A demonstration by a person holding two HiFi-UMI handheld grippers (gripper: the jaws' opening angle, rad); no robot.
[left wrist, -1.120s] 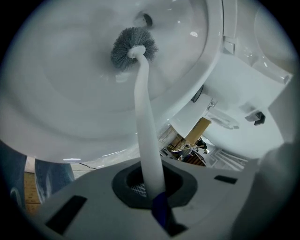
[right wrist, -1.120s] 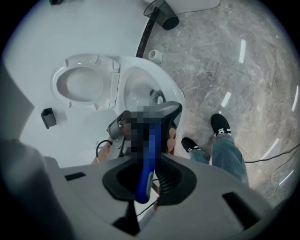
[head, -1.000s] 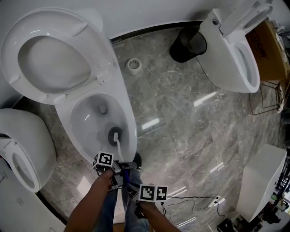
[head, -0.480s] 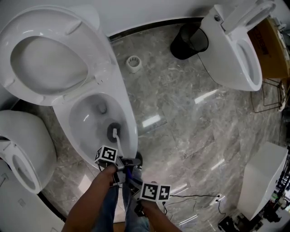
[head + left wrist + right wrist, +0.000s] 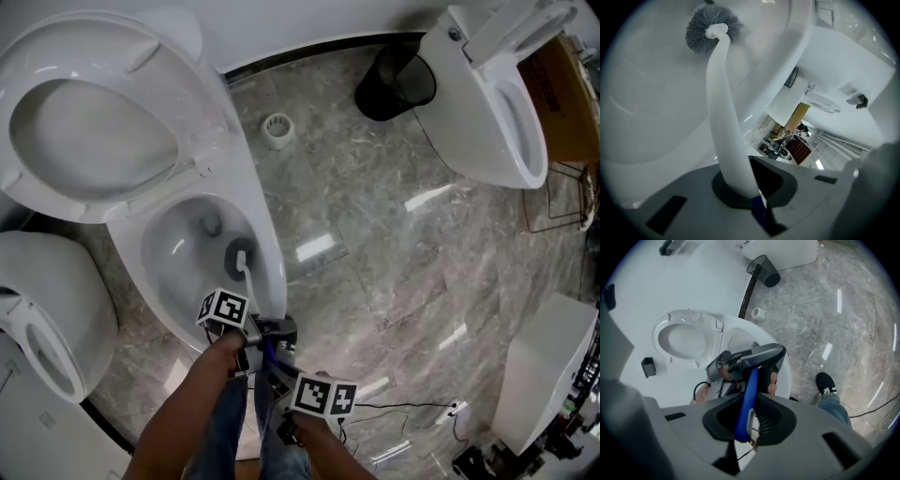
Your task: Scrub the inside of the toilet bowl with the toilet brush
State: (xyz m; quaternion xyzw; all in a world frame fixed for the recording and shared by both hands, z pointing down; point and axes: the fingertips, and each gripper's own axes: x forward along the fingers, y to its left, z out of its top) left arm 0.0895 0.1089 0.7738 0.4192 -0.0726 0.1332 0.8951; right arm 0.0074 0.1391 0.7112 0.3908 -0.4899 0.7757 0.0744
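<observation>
Item 1 — toilet brush [image 5: 723,112]. White curved handle, grey bristle head [image 5: 239,253], blue grip end [image 5: 746,394]. The head lies inside the toilet bowl [image 5: 169,239], against the bowl's wall at 3 o'clock of the basin in the head view. The handle rises from there toward 6 o'clock, over the near rim, into both grippers.

Item 2 — left gripper [image 5: 740,187]. Jaws clenched on the white handle; the handle passes straight between them and runs on toward 12 o'clock in the left gripper view, ending in the bristles. A strip of the blue grip shows just below the clamping point.

Item 3 — right gripper [image 5: 745,420]. Jaws closed round the blue grip end, just behind the left gripper, which fills the centre of the right gripper view. In the head view it sits at 5 o'clock from the left gripper.

Item 4 — seat [image 5: 141,56] of the same toilet, raised, at 10 o'clock in the head view.

Item 5 — surroundings, head view: black bin [image 5: 394,86] at 1 o'clock on the marble floor [image 5: 375,234]; second toilet [image 5: 487,112] at 2 o'clock; third toilet [image 5: 47,309] at 8 o'clock. A black shoe [image 5: 827,383] stands on the floor at 4 o'clock in the right gripper view.
</observation>
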